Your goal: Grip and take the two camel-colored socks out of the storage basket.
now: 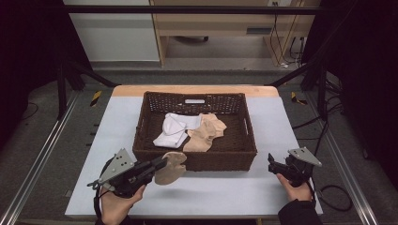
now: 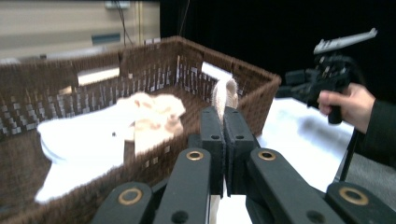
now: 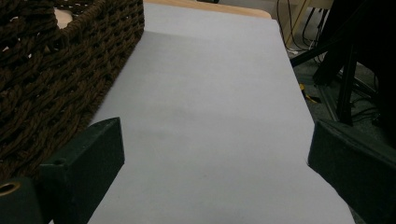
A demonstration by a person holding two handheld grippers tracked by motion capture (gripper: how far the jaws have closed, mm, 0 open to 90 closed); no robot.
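**Op:** Left claw [image 1: 162, 164] pressed together, pinching a beige sock [image 1: 171, 167]. From my seat, in the left gripper view, the jaws meet flat and a strip of sock [image 2: 225, 95] sticks up past their tips.

**Obs:** Where does the sock hang?

**Op:** At the near wall of the wicker basket [image 1: 211, 159], front left corner, outside the rim, clear of the bench [image 1: 211, 197]. Its shadow lies on the grey top below it.

**Obs:** Right side?

**Op:** Right claw [image 1: 272, 165] spread wide, nothing between the jaws. It sits low over the bench just off the basket's front right corner. The right gripper view shows bare grey surface between the two jaws, basket weave [image 3: 56, 70] at the left edge.

**Obs:** Basket contents?

**Op:** A white sock [image 1: 172, 130] at centre left, a second beige sock [image 1: 206, 132] touching its right side. Both lie flat on the basket floor.
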